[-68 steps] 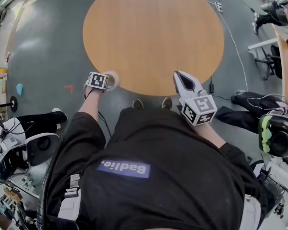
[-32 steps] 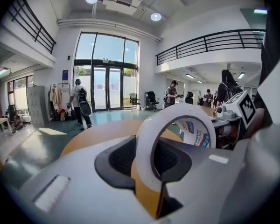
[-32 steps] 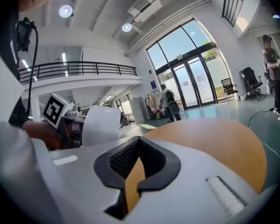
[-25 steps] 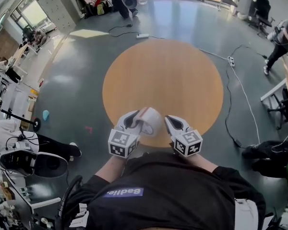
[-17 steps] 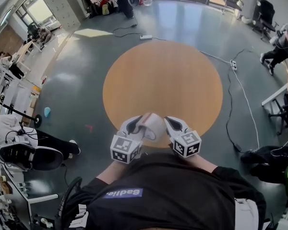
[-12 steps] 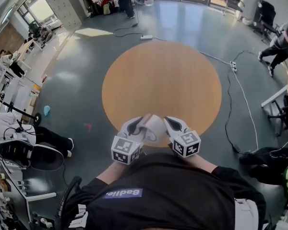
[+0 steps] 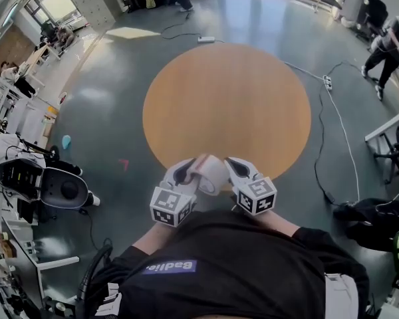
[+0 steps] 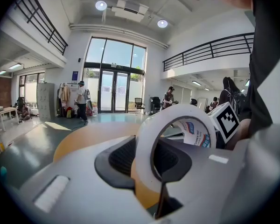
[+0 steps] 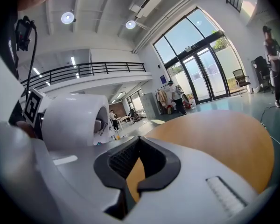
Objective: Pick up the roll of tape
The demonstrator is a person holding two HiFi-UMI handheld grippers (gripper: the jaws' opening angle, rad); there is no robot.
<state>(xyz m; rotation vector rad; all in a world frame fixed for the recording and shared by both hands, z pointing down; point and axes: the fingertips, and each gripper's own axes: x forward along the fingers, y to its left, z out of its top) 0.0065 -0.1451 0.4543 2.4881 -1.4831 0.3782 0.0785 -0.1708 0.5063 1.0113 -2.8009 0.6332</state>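
Note:
A white roll of tape (image 7: 213, 172) stands upright between the jaws of my left gripper (image 7: 194, 169), which is shut on its band. In the left gripper view the roll (image 8: 143, 141) fills the middle, with a printed label inside its core. My right gripper (image 7: 233, 165) hangs just to the right of the roll, shut with nothing between its jaws. In the right gripper view the roll (image 9: 70, 120) shows at the left, apart from the right gripper (image 9: 134, 174). Both grippers hover over the near edge of the round wooden table (image 7: 226, 92).
The grey floor around the table carries cables (image 7: 321, 115) at the right and a power strip (image 7: 206, 39) at the back. A black and white machine (image 7: 46, 185) stands at the left. A person (image 7: 386, 42) stands at the far right, and others at the back by the doors.
Earlier the left gripper held the roll at the table's left edge, far from the right gripper. Now both sit close together in front of the person, and over the last second they barely shifted.

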